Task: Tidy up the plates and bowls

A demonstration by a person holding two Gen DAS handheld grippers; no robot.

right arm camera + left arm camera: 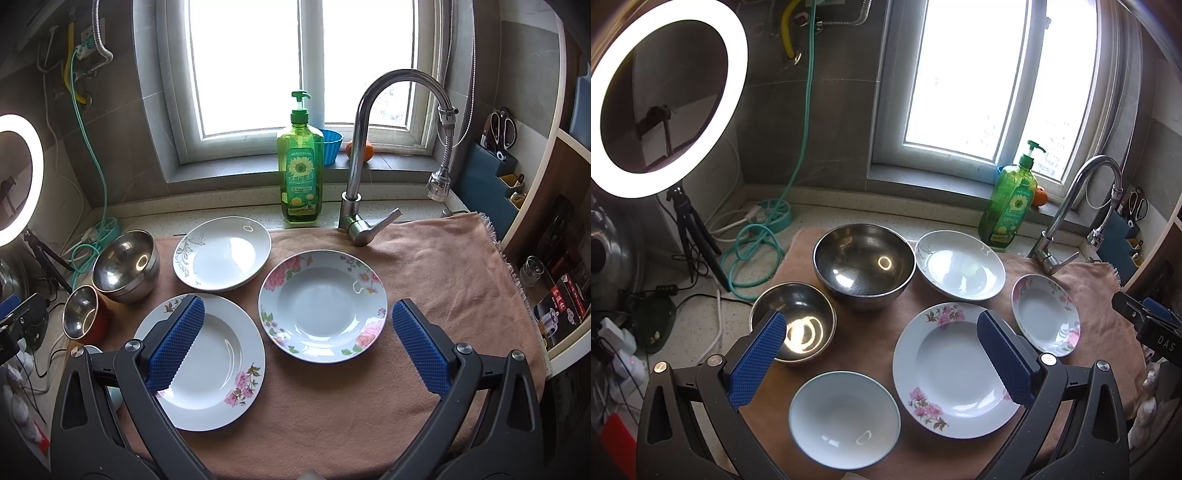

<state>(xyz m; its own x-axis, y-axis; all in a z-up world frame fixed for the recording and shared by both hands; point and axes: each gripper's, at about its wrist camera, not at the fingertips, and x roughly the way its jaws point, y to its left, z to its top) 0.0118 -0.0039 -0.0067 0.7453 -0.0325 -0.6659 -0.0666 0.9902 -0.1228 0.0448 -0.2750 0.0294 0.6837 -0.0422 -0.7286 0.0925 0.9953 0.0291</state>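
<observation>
On a pink towel (pixel 871 350) lie a large steel bowl (pixel 864 264), a small steel bowl (pixel 794 325), a plain white bowl (pixel 844 419), a big floral plate (pixel 949 369), a white plate with grey sprigs (pixel 960 264) and a small deep floral plate (pixel 1045 314). My left gripper (pixel 882 334) hovers open above the towel, between the small steel bowl and the big floral plate. In the right wrist view my right gripper (pixel 297 323) hangs open over the deep floral plate (pixel 321 304), beside the big floral plate (pixel 210 365) and the sprig plate (pixel 221 254). Neither holds anything.
A green soap bottle (pixel 301 166) and a curved faucet (pixel 369 147) stand behind the towel (pixel 424 280) by the window sill. A lit ring light (pixel 665 96) on a tripod, a green hose (pixel 750 251) and cables crowd the left counter. A knife block (pixel 498 158) sits far right.
</observation>
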